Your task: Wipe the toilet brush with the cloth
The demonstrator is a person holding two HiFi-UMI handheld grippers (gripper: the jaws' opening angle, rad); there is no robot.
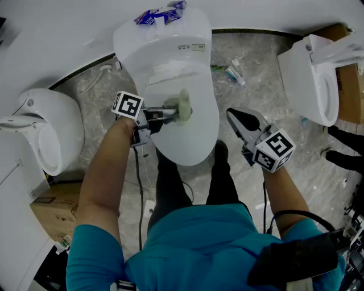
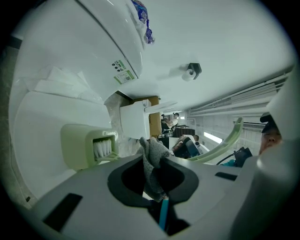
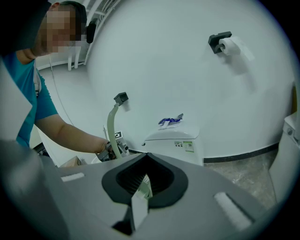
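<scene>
A pale green toilet brush (image 1: 183, 105) stands on the closed lid of the middle toilet (image 1: 187, 142). Its head with white bristles (image 2: 91, 149) is left of the jaws in the left gripper view, and its curved handle (image 2: 226, 142) arcs away to the right. My left gripper (image 1: 168, 112) is shut on a grey cloth (image 2: 151, 152) right beside the brush head. My right gripper (image 1: 236, 116) hangs off the lid's right side, shut, away from the brush. From there the handle (image 3: 111, 129) rises upright by my left gripper (image 3: 115, 147).
A blue wrapper (image 1: 159, 16) lies on the toilet's tank (image 1: 170, 40). Other white toilets stand at left (image 1: 45, 131) and right (image 1: 310, 77). A cardboard box (image 1: 54, 207) sits lower left, and small litter (image 1: 234, 74) lies on the marble floor. A paper roll holder (image 3: 221, 43) hangs on the wall.
</scene>
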